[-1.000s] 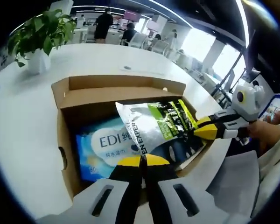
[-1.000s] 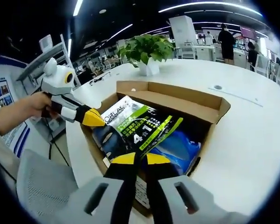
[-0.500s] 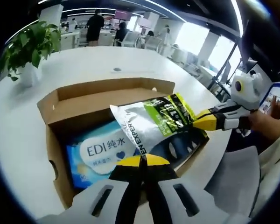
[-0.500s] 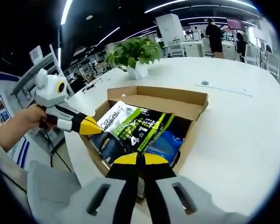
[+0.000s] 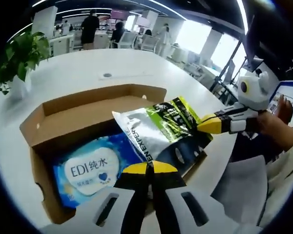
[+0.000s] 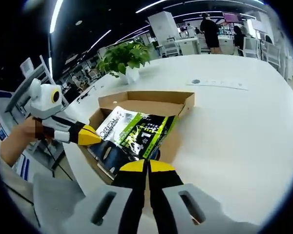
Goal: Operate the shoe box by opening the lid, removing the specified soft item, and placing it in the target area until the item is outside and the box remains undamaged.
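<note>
An open cardboard shoe box (image 5: 88, 109) sits on a white table (image 5: 88, 73), and much of its inside is hidden: a soft foil pouch (image 5: 158, 129) printed in silver, green and black covers the near half, and the box's bottom under it cannot be seen. The print on the pouch is partly cut off by folds, so only fragments of lettering read. In the left gripper view, the left tongs (image 5: 147, 168) rise from the bottom with their yellow tips pressed together on the pouch's lower edge, gripping it. From the right in that view, the right tongs (image 5: 205, 124) come in, held by a person's hand (image 5: 278, 129), and their yellow tips pinch the pouch's far corner. In the right gripper view the right tongs (image 6: 147, 165) show closed on the pouch (image 6: 134, 134), and the left tongs (image 6: 90, 137) clamp its opposite edge. The pouch is lifted and stretched between the two, tilted above the box (image 6: 151, 100), not yet outside it. Beside it in the box lies a blue wet-wipes pack (image 5: 90, 168) with white lettering. A potted plant (image 6: 122, 58) stands on the table beyond the box; blurred people stand far behind.
</note>
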`<action>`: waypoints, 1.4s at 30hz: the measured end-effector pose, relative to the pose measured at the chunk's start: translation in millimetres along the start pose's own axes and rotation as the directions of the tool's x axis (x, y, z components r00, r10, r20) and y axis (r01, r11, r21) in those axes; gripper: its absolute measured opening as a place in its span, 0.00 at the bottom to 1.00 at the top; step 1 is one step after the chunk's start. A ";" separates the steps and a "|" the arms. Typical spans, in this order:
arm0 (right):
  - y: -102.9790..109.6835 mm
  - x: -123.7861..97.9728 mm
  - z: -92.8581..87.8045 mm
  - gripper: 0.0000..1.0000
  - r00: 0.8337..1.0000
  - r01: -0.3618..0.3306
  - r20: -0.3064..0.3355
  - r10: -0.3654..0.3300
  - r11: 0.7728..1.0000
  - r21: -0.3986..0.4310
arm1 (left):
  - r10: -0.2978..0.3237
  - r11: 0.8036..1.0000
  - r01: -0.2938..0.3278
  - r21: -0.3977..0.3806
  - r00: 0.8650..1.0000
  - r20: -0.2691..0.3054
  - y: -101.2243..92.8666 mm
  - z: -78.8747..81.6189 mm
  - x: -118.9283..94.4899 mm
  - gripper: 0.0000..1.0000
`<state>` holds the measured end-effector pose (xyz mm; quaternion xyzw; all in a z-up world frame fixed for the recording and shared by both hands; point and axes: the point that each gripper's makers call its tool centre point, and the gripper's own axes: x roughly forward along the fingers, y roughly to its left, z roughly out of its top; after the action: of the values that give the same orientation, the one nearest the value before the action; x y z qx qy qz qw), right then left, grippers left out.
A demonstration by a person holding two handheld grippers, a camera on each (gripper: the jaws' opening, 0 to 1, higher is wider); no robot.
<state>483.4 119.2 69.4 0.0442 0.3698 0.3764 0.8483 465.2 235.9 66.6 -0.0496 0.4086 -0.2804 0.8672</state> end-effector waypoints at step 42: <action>-109.5 -56.7 -2.9 0.00 0.980 0.200 -0.007 -0.200 0.978 0.053 | -0.124 0.987 0.128 0.094 0.991 -0.044 -87.9 42.3 79.4 0.00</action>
<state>522.8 2.5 62.3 0.0291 0.3828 0.2791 0.8802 497.6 114.4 68.3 -0.0280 0.4070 -0.3551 0.8411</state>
